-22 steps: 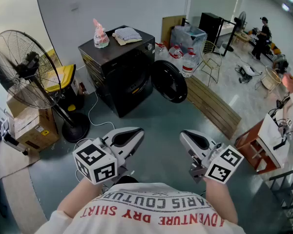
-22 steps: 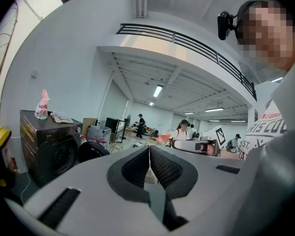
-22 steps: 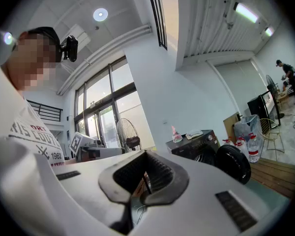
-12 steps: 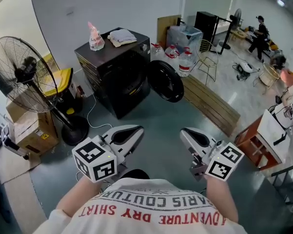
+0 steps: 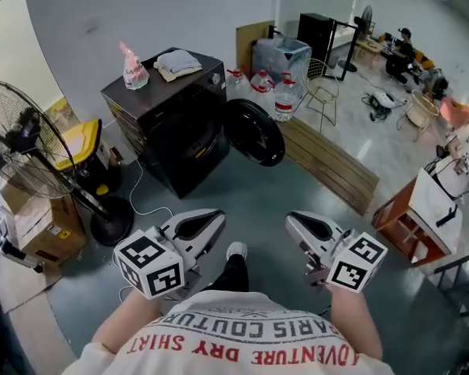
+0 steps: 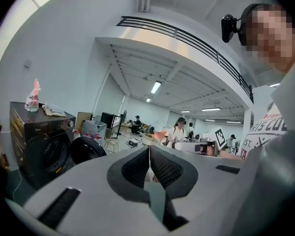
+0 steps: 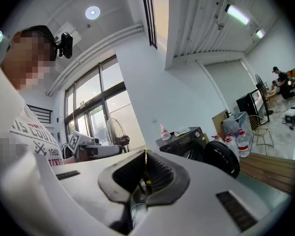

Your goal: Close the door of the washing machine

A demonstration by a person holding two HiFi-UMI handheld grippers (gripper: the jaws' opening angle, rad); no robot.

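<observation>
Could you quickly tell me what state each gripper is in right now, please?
Left gripper: closed, holding nothing.
Right gripper: closed, holding nothing.

The left gripper (image 5: 213, 219) and the right gripper (image 5: 295, 222) are held out in front of the chest, side by side and well apart. Both have their jaws pressed together with nothing in them. One foot (image 5: 236, 250) shows down between them

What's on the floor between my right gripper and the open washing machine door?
Nothing. In the head view, only bare grey-green floor separates the right gripper from the open door.
</observation>
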